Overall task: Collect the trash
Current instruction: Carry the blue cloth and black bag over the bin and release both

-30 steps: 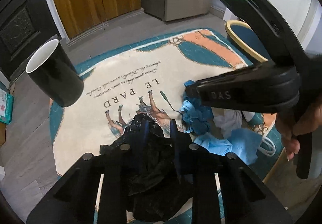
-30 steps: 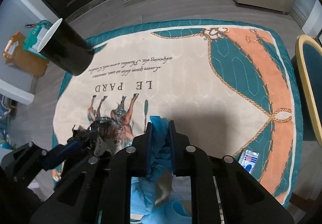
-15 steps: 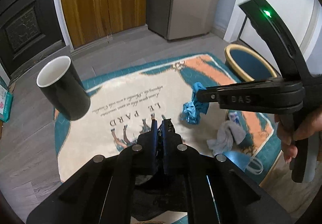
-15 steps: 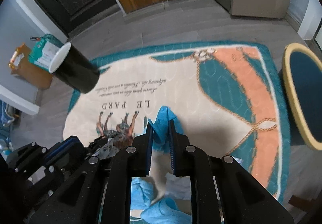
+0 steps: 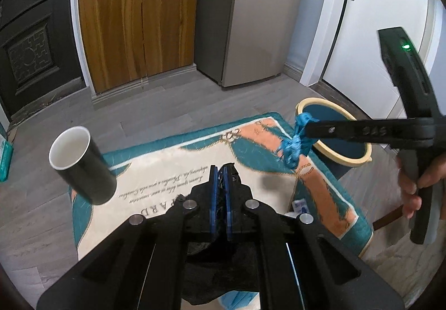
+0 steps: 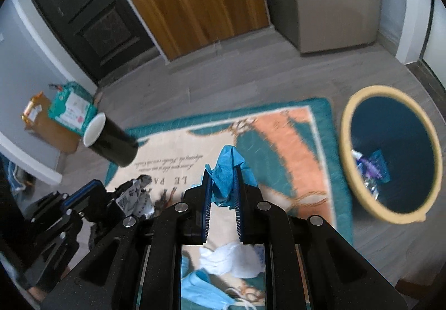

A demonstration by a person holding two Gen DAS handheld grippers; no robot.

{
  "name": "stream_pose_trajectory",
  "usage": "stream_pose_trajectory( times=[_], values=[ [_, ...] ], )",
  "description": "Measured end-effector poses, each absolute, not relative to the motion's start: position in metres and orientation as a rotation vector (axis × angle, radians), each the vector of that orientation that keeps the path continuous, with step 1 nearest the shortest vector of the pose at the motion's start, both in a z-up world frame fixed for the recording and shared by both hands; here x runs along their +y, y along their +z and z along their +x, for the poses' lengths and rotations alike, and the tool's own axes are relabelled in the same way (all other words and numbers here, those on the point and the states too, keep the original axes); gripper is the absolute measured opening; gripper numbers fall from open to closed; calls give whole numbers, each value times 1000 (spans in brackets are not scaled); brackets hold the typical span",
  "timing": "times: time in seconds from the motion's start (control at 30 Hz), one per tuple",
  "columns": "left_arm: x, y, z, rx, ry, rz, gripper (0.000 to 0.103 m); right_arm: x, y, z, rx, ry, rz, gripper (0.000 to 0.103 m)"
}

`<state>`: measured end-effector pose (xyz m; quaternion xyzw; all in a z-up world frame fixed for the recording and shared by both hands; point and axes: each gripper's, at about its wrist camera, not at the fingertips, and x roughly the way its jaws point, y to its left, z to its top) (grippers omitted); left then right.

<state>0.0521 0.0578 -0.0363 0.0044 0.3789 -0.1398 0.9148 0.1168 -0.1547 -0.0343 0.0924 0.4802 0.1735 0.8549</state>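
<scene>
My left gripper [image 5: 220, 169] is shut on a crumpled black wrapper [image 5: 220, 260] that hangs below its blue pads, raised off the rug [image 5: 167, 170]. In the right wrist view that wrapper [image 6: 136, 195] shows black and white print at the left gripper's tips. My right gripper [image 6: 223, 170] is shut on a crumpled blue glove [image 6: 231, 162], held in the air. From the left wrist view the blue glove [image 5: 292, 145] hangs in front of the yellow-rimmed bin [image 5: 359, 159]. The bin [image 6: 345, 120] sits to the right of the rug, with some trash inside.
A black cup [image 5: 80, 165] with a white inside stands at the rug's left edge. A white tissue [image 6: 231, 257] and a blue face mask [image 6: 200, 285] lie on the rug below the right gripper. A small packet [image 5: 299, 205] lies near the bin. Doors and a fridge stand behind.
The left jaws closed fully on the black wrapper. Both grippers rose off the rug with their trash, and the right one carried the blue glove toward the bin.
</scene>
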Motion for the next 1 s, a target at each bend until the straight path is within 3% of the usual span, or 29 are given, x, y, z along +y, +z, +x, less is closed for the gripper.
stream_pose_trajectory(
  times=[1.0],
  values=[
    [-80,-23,113,741,-428,139,4,-322,-12,141,878,245,365,16]
  ],
)
